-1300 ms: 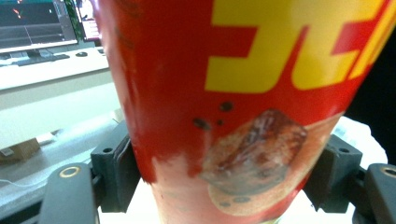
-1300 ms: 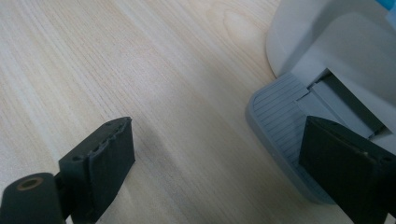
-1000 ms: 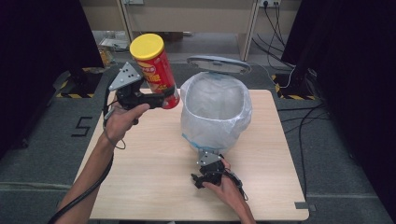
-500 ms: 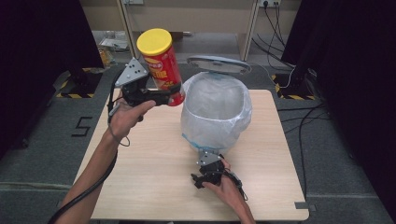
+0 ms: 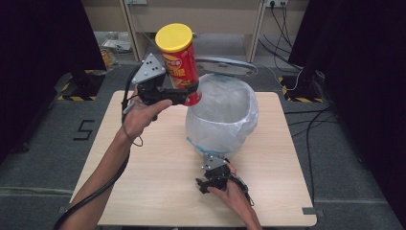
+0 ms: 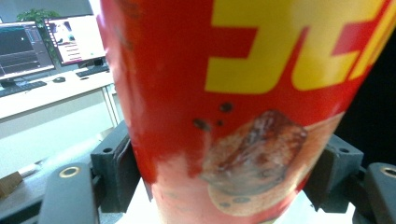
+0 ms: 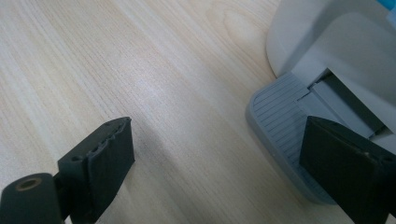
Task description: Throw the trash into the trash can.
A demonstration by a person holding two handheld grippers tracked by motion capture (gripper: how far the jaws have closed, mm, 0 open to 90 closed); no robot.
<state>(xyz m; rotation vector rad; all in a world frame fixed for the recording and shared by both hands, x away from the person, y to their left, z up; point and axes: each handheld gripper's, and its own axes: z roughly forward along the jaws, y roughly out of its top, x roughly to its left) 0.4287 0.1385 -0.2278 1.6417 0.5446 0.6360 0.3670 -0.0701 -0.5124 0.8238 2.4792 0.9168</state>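
A tall red crisp can [image 5: 179,62] with a yellow lid is held upright in the air, just left of the bin's open mouth. My left gripper [image 5: 184,96] is shut on the crisp can [image 6: 233,107] near its bottom, a jaw pressed to each side. A white pedal bin [image 5: 222,115] lined with a clear bag stands on the table, its lid raised. My right gripper [image 5: 215,167] is low at the bin's front, open, with one finger over the grey foot pedal [image 7: 285,135] and bare table between its jaws.
The wooden table [image 5: 143,187] has free room to the left and front. Desks, cables and dark curtains stand beyond its far edge. A desk with monitors [image 6: 46,42] appears behind the can in the left gripper view.
My left gripper has lifted the crisp can higher and carried it right, closer to the bin's mouth. The right gripper has stayed at the pedal.
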